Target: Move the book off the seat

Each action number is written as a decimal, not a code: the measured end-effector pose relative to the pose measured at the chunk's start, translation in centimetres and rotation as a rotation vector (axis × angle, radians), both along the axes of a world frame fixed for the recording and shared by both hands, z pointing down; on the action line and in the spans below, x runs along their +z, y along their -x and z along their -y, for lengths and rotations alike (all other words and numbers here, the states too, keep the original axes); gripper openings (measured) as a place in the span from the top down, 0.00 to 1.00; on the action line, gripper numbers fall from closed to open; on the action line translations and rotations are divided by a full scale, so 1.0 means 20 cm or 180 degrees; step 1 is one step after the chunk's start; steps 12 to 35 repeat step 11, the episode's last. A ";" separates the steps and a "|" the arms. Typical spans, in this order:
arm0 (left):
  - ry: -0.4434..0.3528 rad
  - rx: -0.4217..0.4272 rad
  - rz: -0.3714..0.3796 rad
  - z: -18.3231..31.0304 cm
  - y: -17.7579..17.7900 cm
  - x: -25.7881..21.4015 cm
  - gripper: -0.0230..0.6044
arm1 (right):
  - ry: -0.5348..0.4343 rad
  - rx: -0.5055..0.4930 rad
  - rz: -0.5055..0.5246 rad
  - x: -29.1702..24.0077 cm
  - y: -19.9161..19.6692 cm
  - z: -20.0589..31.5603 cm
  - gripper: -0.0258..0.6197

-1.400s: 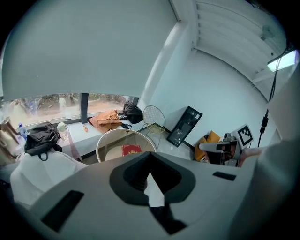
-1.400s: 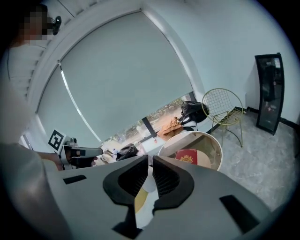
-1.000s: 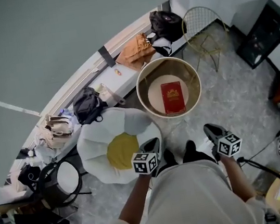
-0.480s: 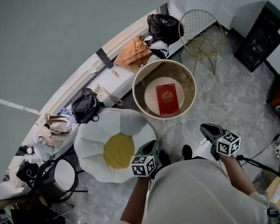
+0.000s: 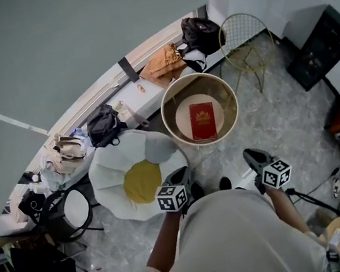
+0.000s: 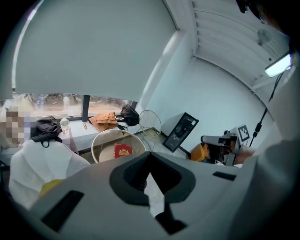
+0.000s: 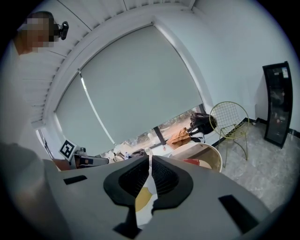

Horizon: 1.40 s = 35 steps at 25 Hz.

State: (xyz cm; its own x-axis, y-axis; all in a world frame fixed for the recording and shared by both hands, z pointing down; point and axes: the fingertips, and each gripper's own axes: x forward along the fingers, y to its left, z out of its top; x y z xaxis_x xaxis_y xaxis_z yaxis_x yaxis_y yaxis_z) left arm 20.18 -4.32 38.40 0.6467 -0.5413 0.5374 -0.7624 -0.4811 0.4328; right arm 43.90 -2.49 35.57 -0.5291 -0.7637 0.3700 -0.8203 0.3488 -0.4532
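Observation:
A red book (image 5: pixel 203 121) lies flat on the pale seat of a round tub chair (image 5: pixel 168 98), also in sight as the book (image 6: pixel 123 150) in the left gripper view and the book (image 7: pixel 192 162) in the right gripper view. My left gripper (image 5: pixel 183 174) is held low in front of the person's body, well short of the chair, jaws shut and empty. My right gripper (image 5: pixel 250 153) hangs level with it to the right, also shut on nothing. Both point toward the chair. Each gripper view shows its own jaws meeting: left gripper (image 6: pixel 149 158), right gripper (image 7: pixel 150 158).
A white cushion seat with a yellow centre (image 5: pixel 140 180) sits left of the tub chair. A gold wire chair (image 5: pixel 243 34) and a black panel (image 5: pixel 324 44) stand at the right. Bags (image 5: pixel 104 126) crowd the window ledge. A small round stool (image 5: pixel 74 211) is far left.
The view has shifted slightly and the person's feet show less. Both grippers hold nearly the same place and stay shut. The book has not moved on the seat.

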 end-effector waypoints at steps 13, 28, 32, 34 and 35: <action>-0.0063 -0.0019 -0.0019 0.05 0.02 -0.06 0.96 | -0.0058 -0.0048 0.0011 -0.04 -0.03 0.06 0.89; -0.0063 -0.0019 -0.0019 0.05 0.02 -0.06 0.96 | -0.0058 -0.0048 0.0011 -0.04 -0.03 0.06 0.89; -0.0063 -0.0019 -0.0019 0.05 0.02 -0.06 0.96 | -0.0058 -0.0048 0.0011 -0.04 -0.03 0.06 0.89; -0.0063 -0.0019 -0.0019 0.05 0.02 -0.06 0.96 | -0.0058 -0.0048 0.0011 -0.04 -0.03 0.06 0.89; -0.0063 -0.0019 -0.0019 0.05 0.02 -0.06 0.96 | -0.0058 -0.0048 0.0011 -0.04 -0.03 0.06 0.89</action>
